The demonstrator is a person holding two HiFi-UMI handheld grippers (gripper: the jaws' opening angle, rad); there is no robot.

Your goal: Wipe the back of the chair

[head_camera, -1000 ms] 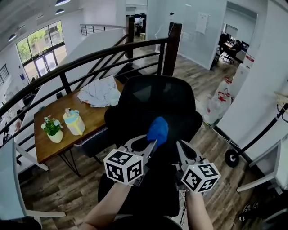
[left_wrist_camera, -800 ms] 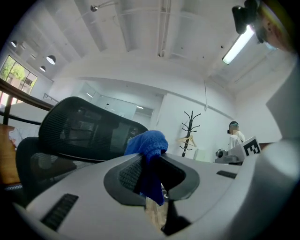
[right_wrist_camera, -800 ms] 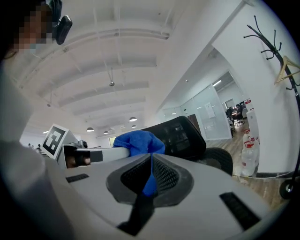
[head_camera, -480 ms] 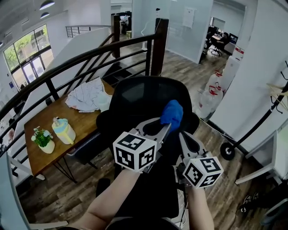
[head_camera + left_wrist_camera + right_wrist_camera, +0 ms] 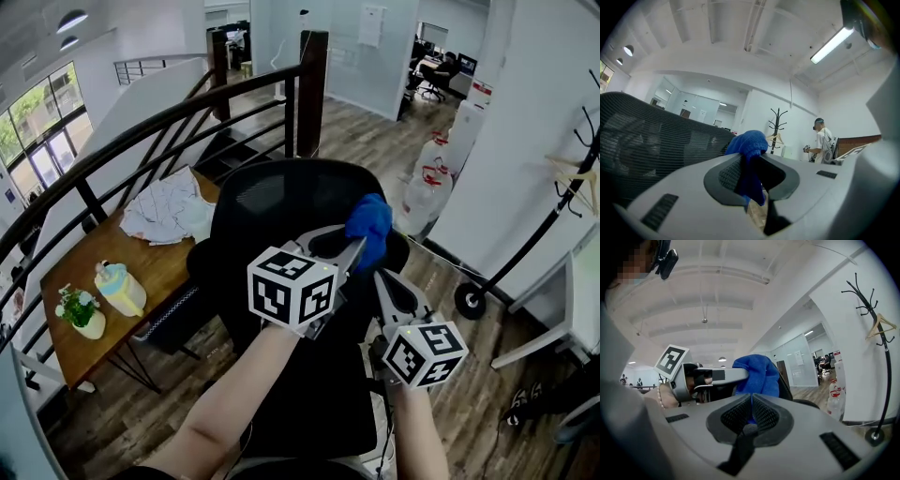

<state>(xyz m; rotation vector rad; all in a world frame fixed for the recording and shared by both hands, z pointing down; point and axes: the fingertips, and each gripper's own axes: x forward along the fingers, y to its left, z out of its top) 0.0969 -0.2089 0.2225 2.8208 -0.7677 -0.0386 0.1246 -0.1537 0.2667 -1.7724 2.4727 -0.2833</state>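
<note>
The chair back (image 5: 272, 202) stands just ahead of and below both tongs, its top rim running side to side. The left tongs (image 5: 354, 247) are nearer it and clamp a blue cloth (image 5: 370, 223), which sits bunched against the back's right upper part. So the wipe likely runs leftward. The right tongs (image 5: 380, 277) are closed just under the cloth. Whether they nip its hem is unclear.

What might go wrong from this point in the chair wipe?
1. The left gripper pinches only a fold of the blue cloth; dragging it over the mesh chair back may pull it free.
2. The right gripper sits shut close beside the cloth, so the two grippers may knock together.
</note>
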